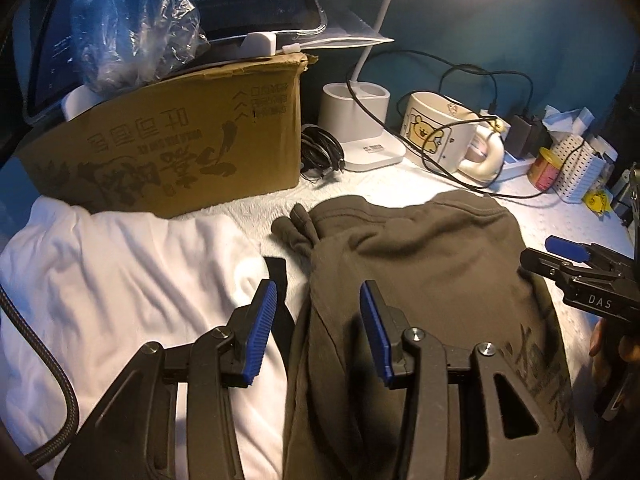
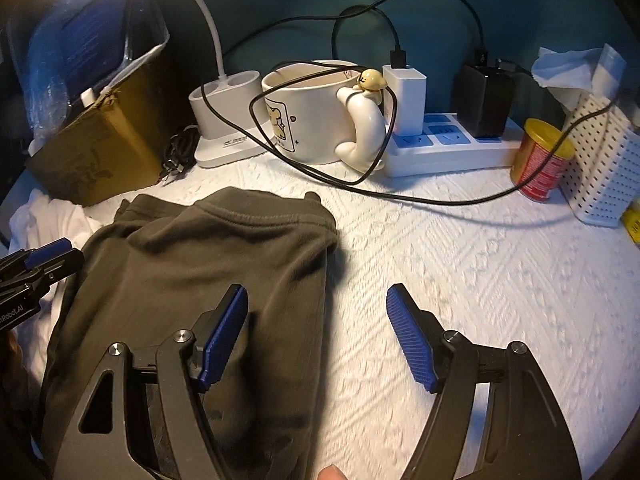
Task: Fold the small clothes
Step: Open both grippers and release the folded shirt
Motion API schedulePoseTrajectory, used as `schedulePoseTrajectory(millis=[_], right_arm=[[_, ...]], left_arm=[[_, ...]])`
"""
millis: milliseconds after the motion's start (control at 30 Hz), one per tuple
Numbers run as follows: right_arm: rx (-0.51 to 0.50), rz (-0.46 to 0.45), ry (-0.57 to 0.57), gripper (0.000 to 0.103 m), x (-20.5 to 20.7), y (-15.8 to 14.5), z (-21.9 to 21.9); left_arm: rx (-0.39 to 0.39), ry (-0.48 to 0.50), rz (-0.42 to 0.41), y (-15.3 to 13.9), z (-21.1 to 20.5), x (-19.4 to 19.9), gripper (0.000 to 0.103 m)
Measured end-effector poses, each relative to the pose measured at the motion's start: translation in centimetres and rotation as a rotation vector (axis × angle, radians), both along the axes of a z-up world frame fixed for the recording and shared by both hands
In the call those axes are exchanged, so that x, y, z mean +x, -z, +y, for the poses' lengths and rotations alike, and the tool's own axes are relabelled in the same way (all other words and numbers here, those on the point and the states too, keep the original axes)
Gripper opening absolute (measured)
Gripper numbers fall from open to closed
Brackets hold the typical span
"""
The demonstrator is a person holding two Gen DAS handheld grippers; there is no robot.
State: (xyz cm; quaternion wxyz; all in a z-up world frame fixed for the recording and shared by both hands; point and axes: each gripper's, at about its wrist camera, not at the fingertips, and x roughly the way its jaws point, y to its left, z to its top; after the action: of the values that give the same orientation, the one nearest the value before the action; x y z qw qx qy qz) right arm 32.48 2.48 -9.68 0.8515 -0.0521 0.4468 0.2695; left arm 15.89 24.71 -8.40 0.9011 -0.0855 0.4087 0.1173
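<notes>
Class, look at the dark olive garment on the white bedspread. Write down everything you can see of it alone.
The dark olive garment looks like soft, thick knit cotton, folded into a rough rectangle with a stitched band along its far edge. A thick cord end sticks out at one far corner, and dark printed lettering runs along one side. It lies flat on the white textured bedspread, partly overlapping a white garment. Neither gripper grips it.

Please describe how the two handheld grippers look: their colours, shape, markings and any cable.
Both the left gripper and the right gripper have black metal linkage arms with silver pivot bolts and ribbed blue pads. A braided dark cable runs beside the left one. The right one bears white letters "DAS".
</notes>
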Motion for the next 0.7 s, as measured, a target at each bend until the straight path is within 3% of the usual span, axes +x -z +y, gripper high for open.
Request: schedulePoseTrajectory(millis=[700], right_arm=[[-0.026, -0.063, 0.019, 0.075, -6.6, -2.0, -4.8]], left_arm=[[-0.018, 0.054, -0.047, -1.3, -5.5, -5.7, 0.043]])
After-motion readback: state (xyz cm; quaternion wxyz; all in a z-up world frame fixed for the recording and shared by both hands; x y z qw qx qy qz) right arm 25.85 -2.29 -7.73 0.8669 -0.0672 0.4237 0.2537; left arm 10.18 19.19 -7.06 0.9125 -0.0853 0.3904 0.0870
